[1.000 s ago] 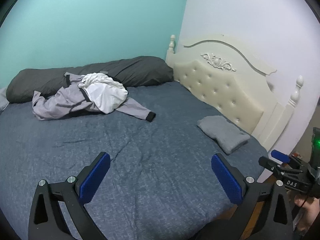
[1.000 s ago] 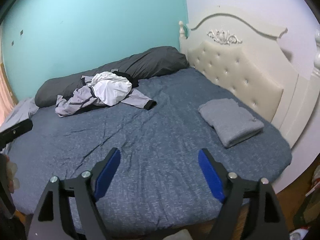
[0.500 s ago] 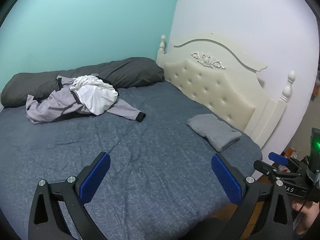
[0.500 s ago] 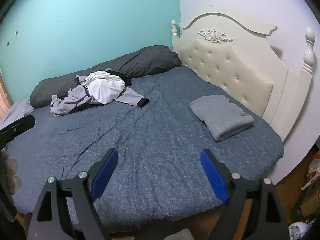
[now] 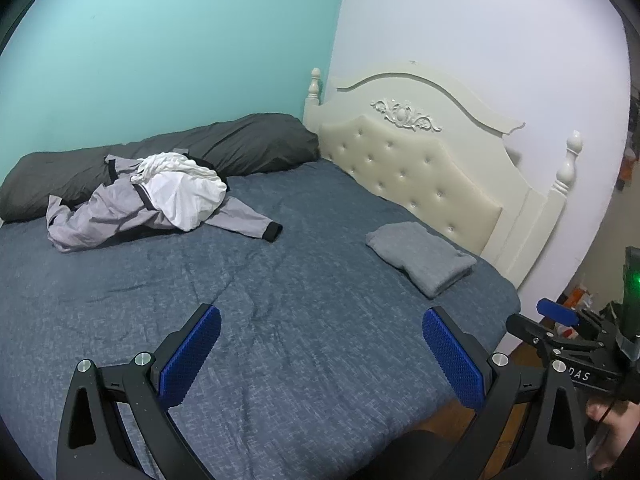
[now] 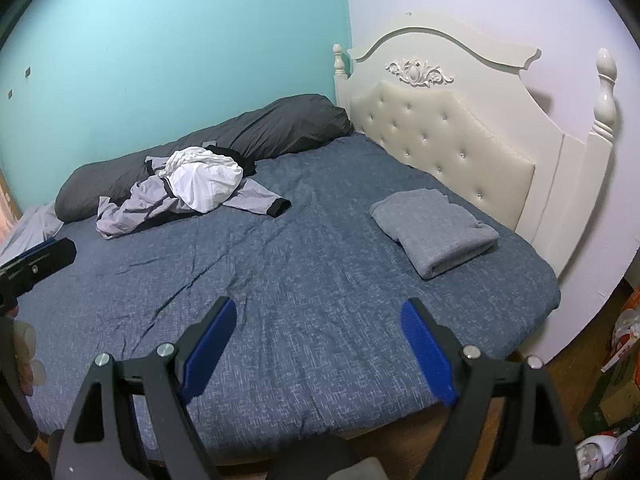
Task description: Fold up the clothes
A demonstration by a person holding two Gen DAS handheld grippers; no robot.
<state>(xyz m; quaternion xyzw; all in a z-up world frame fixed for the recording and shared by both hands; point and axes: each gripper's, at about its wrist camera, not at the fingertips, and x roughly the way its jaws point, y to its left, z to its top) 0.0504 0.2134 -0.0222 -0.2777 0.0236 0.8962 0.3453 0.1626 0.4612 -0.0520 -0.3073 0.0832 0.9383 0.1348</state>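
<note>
**Soft garments lay beyond two empty grippers**

Nearest, the left hand-held gripper (image 5: 320, 354) and right hand-held gripper (image 6: 318, 346) were held wide apart, empty, above the bed (image 6: 312, 280), where open room was seen. Further off, a folded grey garment (image 6: 434, 230) was set near the headboard (image 6: 460, 132). Farthest, a crumpled jacket (image 6: 160, 204) and white garment (image 6: 208, 184) were heaped, judged light and limp, best taken by cuff or hem.

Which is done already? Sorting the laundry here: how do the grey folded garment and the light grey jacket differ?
The grey folded garment is a neat flat rectangle; the light grey jacket sprawls crumpled, one sleeve stretched out. The folded one lies alone by the headboard; the jacket lies by the dark pillow, a white garment heaped on it. Both rest on the blue bedspread, untouched.
</note>
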